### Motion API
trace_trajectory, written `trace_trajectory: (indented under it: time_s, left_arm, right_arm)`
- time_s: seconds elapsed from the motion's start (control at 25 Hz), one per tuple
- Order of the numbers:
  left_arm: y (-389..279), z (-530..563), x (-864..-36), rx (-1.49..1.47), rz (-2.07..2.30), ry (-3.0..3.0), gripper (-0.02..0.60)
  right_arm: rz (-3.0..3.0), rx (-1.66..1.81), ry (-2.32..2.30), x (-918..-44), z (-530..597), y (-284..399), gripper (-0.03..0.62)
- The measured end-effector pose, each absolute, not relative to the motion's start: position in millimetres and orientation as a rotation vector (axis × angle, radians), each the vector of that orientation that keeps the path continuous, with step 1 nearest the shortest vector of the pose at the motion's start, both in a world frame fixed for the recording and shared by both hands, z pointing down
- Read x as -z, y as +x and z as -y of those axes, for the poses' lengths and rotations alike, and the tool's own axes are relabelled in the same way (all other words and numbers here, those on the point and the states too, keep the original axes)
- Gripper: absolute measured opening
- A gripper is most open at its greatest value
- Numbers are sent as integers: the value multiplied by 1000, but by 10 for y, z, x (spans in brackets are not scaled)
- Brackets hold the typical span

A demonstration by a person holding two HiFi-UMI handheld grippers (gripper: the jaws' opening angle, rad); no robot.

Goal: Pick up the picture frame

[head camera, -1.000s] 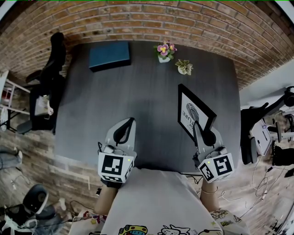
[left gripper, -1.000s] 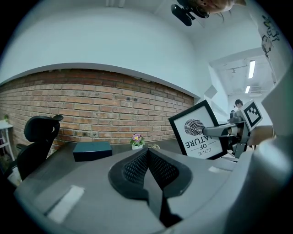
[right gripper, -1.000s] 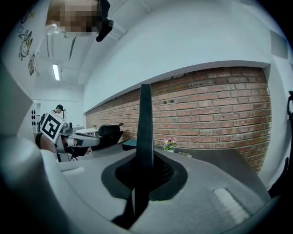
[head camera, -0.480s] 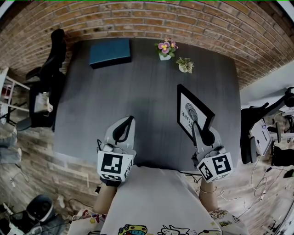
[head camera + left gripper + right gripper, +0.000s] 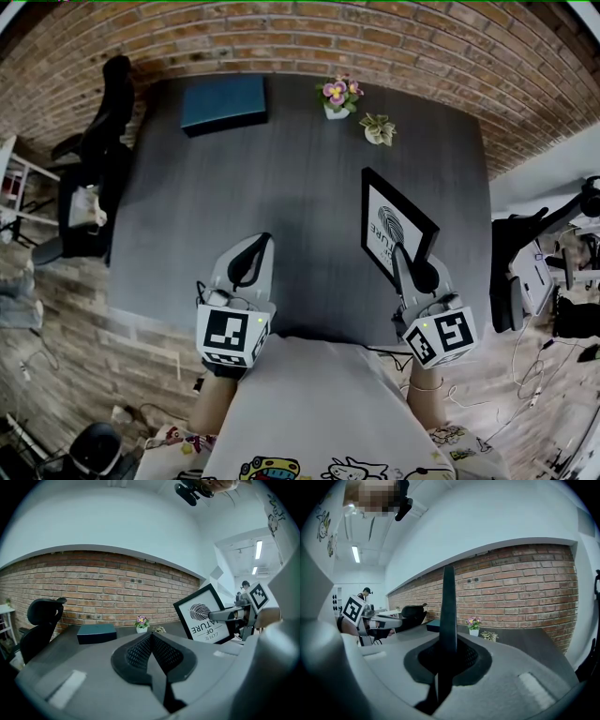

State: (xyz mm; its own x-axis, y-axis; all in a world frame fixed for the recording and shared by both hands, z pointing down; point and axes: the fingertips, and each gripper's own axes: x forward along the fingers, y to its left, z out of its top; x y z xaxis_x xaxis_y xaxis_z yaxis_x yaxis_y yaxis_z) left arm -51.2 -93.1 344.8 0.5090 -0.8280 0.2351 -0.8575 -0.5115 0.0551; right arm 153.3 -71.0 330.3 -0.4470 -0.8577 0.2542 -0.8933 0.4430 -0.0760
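The picture frame (image 5: 397,228) is black with a white print, and it stands upright at the right of the dark table (image 5: 281,178). My right gripper (image 5: 399,253) is shut on the frame's near edge. In the right gripper view that edge rises as a thin dark blade (image 5: 449,602) between the jaws of my right gripper (image 5: 448,644). The left gripper view shows the frame's face (image 5: 202,615) with the right gripper (image 5: 228,616) clamped on it. I cannot tell whether the frame touches the table. My left gripper (image 5: 263,242) is shut and empty over the table's near left, its pads (image 5: 151,639) pressed together.
A teal box (image 5: 223,103) lies at the table's far left. A potted flower (image 5: 336,97) and a small plant (image 5: 378,128) stand at the far edge by the brick wall. A black office chair (image 5: 103,141) stands to the left and another chair (image 5: 511,277) to the right.
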Motion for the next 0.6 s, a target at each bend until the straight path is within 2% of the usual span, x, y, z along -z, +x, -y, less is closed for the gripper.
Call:
trace_trajectory:
  time_s: [0.6]
  left_arm:
    - [-520, 1039, -3395, -187, 1469, 2561, 14]
  right_arm:
    - [2507, -295, 1561, -3308, 722, 1565, 12]
